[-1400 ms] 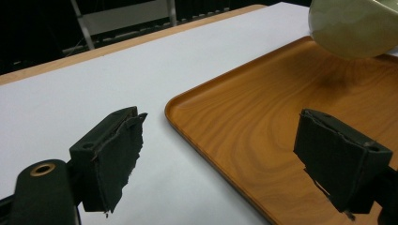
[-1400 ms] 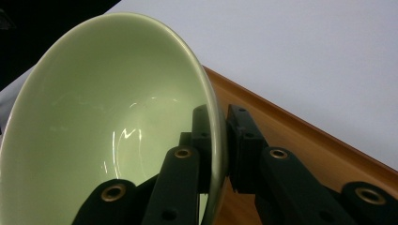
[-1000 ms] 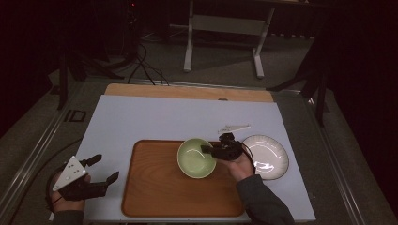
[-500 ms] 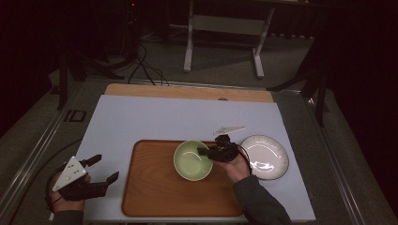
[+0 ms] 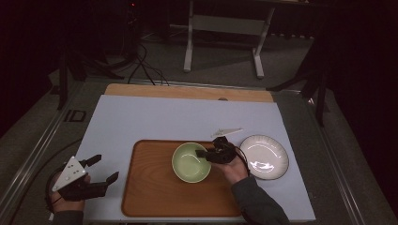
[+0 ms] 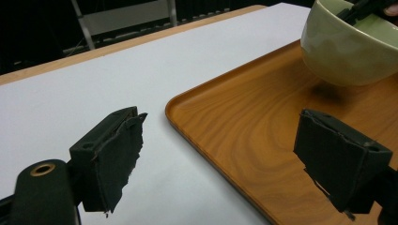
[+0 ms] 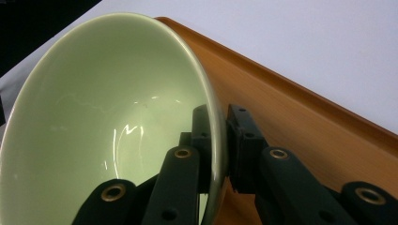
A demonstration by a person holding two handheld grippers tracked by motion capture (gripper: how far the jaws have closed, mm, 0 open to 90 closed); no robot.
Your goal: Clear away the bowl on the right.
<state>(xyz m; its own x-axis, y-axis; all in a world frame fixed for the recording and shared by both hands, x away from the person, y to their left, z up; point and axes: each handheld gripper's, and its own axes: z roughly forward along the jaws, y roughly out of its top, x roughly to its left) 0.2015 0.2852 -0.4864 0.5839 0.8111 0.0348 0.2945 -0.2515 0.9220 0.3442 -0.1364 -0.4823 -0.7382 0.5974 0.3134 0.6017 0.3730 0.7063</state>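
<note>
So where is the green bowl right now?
In the high view the green bowl is over the wooden tray, its right rim clamped by the right gripper, left of the white plate.

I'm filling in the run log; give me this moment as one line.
right gripper: shut on green bowl rim, one jaw inside | bowl over wooden tray | left gripper: open, idle at tray's edge | white plate: beside tray

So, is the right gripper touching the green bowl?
Touching. The right gripper view shows the right gripper with one jaw inside and one outside the green bowl, pressed on its rim.
</note>
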